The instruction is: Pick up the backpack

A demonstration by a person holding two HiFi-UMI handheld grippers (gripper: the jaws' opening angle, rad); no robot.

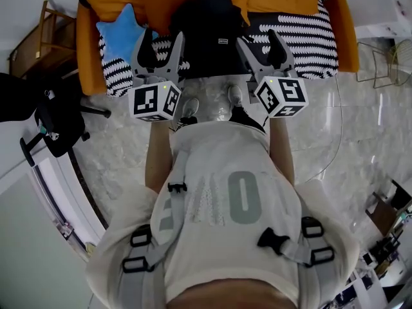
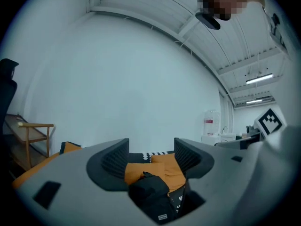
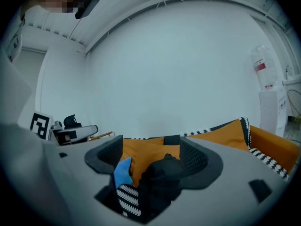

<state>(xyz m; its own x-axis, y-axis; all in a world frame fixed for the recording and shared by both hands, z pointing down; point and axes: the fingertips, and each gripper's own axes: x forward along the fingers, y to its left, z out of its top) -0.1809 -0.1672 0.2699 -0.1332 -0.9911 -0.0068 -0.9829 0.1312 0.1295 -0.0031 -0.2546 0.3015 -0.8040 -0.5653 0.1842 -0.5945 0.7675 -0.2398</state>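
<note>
Left gripper (image 1: 162,42) is hovering level, jaws parted, nothing between the pads. Right gripper (image 1: 257,40) is gaping wider, also empty. Both are aiming at the backpack (image 1: 209,24), which is sitting mid-seat on the orange sofa (image 1: 342,37) against the back cushions, with a blue star cushion (image 1: 122,32) to its left.

The reach looks barely begun. It is likely best to be going for the top of the bag, closing only once strap or fabric is deep between the pads.

The backpack is showing black, soft-sided and bulky, with a small label on its front.
</note>
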